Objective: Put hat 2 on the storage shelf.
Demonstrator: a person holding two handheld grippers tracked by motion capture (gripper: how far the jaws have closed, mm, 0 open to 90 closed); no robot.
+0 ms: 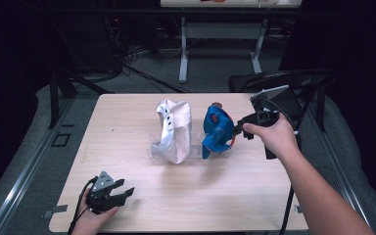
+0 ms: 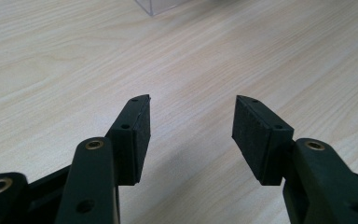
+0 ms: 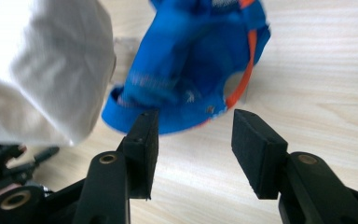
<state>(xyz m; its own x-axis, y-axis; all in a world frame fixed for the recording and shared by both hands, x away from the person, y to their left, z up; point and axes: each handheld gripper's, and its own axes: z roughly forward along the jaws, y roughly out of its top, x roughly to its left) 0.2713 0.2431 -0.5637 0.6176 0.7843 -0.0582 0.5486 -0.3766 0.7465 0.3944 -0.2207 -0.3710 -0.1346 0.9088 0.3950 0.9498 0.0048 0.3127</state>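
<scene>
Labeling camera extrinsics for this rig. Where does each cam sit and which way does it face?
High view: above the person's side, looking forward and down on the table; forearms, left gripper, right gripper.
Left gripper view: rides the left gripper, low, along its open jaws over bare wood.
Right gripper view: rides the right gripper, open jaws facing the blue cap and white cap; left gripper far off.
Shared: high and right gripper views both show the caps.

Table (image 1: 142, 205) evenly lit, surroundings dark; blue cap (image 3: 191, 70) blurred, perhaps motion; soft shadows.
</scene>
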